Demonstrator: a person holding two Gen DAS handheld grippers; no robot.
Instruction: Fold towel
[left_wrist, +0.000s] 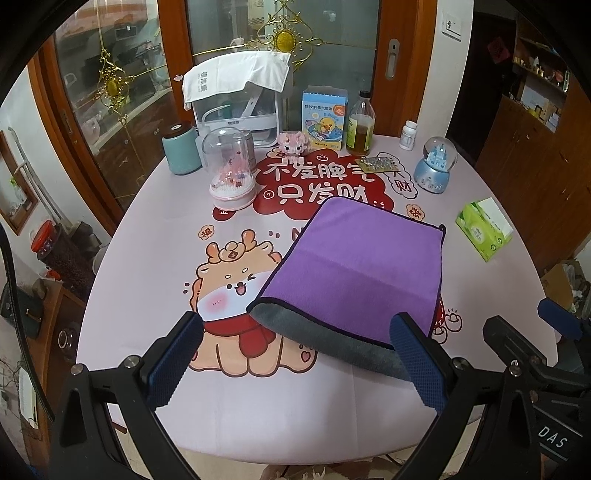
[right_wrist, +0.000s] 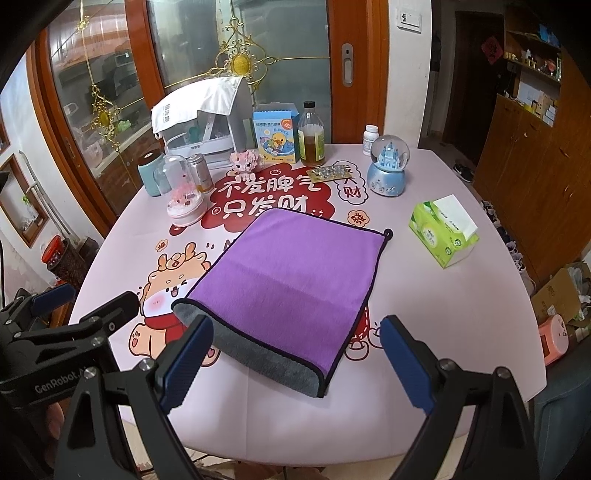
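- A purple microfibre towel with grey underside and dark piped edge (right_wrist: 291, 273) is laid flat mid-surface, on the pink printed cloth-covered surface (right_wrist: 461, 314); its near edge is curled over, so the grey side is shown.
- The left hand-held gripper (left_wrist: 301, 362) is held low at the near edge, jaws spread wide, nothing gripped.
- The right hand-held gripper (right_wrist: 299, 363) is likewise spread wide and empty, poised opposite the near corners.
- Judged: both are placed for pinching the near edge, for a fold away.
- A green tissue box (right_wrist: 443, 230) is set well apart.
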